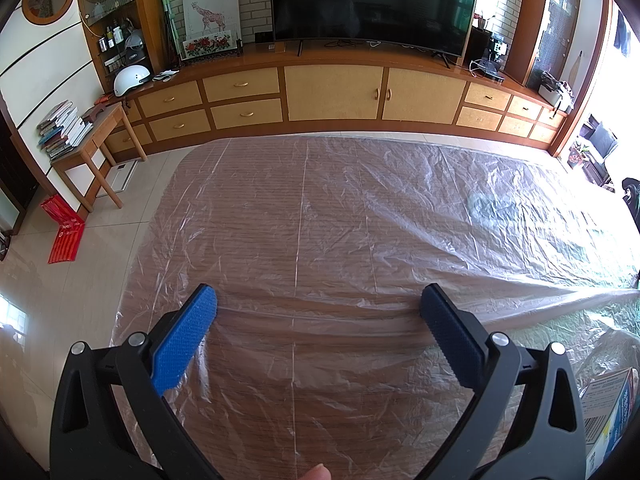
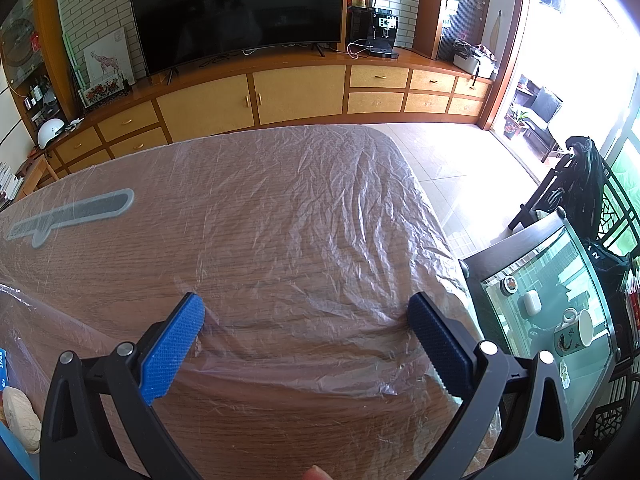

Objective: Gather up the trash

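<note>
Left wrist view: the left gripper (image 1: 318,304) points forward over a wooden table (image 1: 256,240) covered by a crinkled clear plastic sheet (image 1: 400,208). Its two blue-padded fingers (image 1: 186,340) are spread wide with nothing between them; only the sheet shows through the gap. A fingertip (image 1: 316,472) peeks in at 6 o'clock. At about 4 o'clock, at the frame's edge, lies a printed cardboard box (image 1: 608,412), partly cut off. At 12 o'clock a dark television (image 1: 372,0) stands on a long wooden cabinet (image 1: 332,92). At 9 o'clock a small side table (image 1: 92,148) carries a stack of books (image 1: 62,128), and a red bag (image 1: 64,236) lies on the floor below it.

Right wrist view: the right gripper (image 2: 306,308) also hovers over the plastic-covered table, its blue fingers (image 2: 172,348) wide apart and empty. At 8 o'clock, at the frame's edge, sits a crumpled pale wad (image 2: 20,416), apparently paper trash, beside a sliver of blue box (image 2: 3,364). At 10 o'clock a grey knife-shaped outline (image 2: 72,216) shows beneath the plastic. At 3 to 4 o'clock a glass-topped side table (image 2: 552,312) holds a mug (image 2: 576,330) and small items.
</note>
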Motion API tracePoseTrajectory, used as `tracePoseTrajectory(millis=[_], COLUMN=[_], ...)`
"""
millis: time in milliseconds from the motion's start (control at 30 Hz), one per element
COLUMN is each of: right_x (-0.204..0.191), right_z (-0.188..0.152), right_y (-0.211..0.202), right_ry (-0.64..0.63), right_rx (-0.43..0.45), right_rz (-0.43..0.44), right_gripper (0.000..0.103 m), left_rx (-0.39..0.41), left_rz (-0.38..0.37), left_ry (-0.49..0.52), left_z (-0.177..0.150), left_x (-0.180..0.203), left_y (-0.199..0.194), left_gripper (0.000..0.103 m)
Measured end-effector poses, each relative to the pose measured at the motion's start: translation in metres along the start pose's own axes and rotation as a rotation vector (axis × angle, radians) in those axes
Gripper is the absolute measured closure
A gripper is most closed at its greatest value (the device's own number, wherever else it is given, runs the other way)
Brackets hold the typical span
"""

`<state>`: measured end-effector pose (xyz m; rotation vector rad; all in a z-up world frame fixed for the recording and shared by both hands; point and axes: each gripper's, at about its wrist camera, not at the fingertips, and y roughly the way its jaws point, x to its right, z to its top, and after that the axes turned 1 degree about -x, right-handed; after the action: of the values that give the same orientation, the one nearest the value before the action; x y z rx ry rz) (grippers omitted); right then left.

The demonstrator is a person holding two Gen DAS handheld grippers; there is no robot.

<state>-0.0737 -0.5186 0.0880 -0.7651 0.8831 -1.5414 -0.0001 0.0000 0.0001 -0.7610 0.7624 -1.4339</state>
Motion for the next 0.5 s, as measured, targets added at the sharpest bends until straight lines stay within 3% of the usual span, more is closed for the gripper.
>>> tracePoseTrajectory(millis=[133, 233, 400, 500], right_x=[0.005, 0.011, -0.005, -0.016], right_z=[0.001, 0.007, 0.016, 0.006], right_y=[-0.001, -0.018, -0.061, -0.098], right_ry=[0.024, 0.065, -0.001, -0.053], right_rx=[-0.015, 0.028, 0.103, 0.142], right_rz=[-0.019, -0.025, -0.018, 0.045], right_gripper=[0.004, 0.004, 0.004, 0.004], left_rx=[-0.006, -0.019, 0.043, 0.100], left_rz=[0.011, 0.009, -0.010, -0.010], left_ry=[-0.014, -0.054, -0.053, -0.007], left_z=[0.000, 0.001, -0.002, 0.002], left_x=[-0.001, -0.004, -0.003, 0.008], left_y=[-0.001, -0.008, -0.040, -0.066], left_gripper=[0.001, 0.002, 0.002, 0.002])
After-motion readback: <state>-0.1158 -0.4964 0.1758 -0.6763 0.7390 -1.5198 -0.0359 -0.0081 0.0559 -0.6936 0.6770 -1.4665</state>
